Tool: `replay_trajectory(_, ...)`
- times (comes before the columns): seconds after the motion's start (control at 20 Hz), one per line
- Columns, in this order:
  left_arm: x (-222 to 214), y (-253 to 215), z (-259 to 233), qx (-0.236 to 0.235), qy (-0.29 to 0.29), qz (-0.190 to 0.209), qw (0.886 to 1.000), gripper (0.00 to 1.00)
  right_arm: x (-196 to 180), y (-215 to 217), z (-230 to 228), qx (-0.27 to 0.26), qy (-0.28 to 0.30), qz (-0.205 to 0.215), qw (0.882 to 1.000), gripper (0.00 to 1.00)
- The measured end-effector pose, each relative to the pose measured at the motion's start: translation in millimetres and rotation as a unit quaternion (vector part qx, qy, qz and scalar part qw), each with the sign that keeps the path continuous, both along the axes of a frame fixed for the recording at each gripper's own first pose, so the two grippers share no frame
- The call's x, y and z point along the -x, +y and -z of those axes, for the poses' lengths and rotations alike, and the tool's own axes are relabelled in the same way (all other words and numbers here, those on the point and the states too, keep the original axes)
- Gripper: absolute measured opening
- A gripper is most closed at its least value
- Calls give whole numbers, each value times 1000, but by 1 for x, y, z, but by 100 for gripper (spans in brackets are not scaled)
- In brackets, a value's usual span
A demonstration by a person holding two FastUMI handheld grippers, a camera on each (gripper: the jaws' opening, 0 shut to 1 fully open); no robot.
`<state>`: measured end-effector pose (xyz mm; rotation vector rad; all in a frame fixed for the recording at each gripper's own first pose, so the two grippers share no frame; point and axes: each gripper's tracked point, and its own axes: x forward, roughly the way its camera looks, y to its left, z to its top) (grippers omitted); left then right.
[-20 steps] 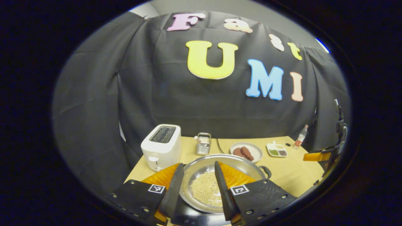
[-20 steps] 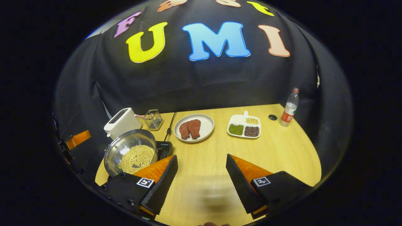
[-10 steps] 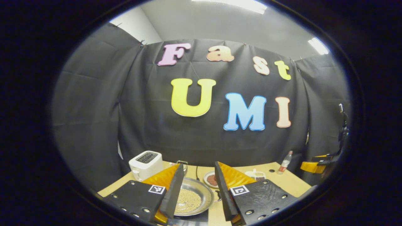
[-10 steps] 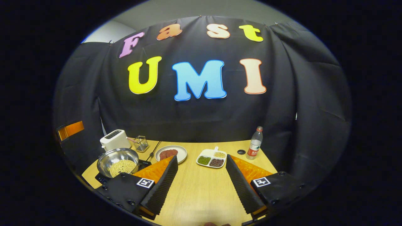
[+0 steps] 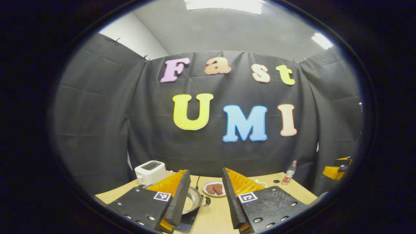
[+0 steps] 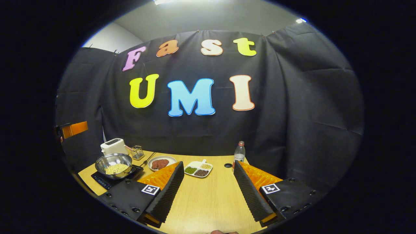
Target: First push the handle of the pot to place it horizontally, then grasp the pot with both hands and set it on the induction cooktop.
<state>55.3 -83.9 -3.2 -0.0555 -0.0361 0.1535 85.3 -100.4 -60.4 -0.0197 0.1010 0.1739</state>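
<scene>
In the right gripper view the pot (image 6: 113, 164), holding pale grains, sat on the cooktop (image 6: 107, 180) at lower left of the frame, with the toaster (image 6: 113, 146) just behind it. The right gripper (image 6: 208, 191) hung over bare table (image 6: 208, 201) at bottom centre, fingers spread wide and holding nothing. In the left gripper view the left gripper (image 5: 204, 198) was likewise spread and empty, the pot (image 5: 191, 201) partly hidden behind its left finger, one handle (image 5: 207, 201) apparently pointing right.

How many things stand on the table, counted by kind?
Pot: 1
Induction cooktop: 1
Toaster: 1
Wire basket: 1
Plate with meat: 1
Divided dish: 1
Bottle: 1
Total: 7
</scene>
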Motion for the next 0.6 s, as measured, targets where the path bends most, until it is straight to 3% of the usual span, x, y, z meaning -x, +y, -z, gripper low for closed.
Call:
replay_trajectory(0.25, 16, -37, -8, -3, -8, 31, 999, 60, 17, -4, -4, -9, -3, 17, 1000, 98)
replay_trajectory(0.4, 22, -33, -14, 0, -13, 42, 999, 63, 25, 8, -9, -13, -6, 19, 1000, 98)
replay_trajectory(0.55, 30, -15, -11, 2, -14, 44, 999, 60, 28, 16, -15, -10, -15, 32, 999, 98)
replay_trajectory(0.6, 32, -7, -8, 1, -13, 41, 999, 53, 30, 21, -17, -12, -18, 34, 999, 98)
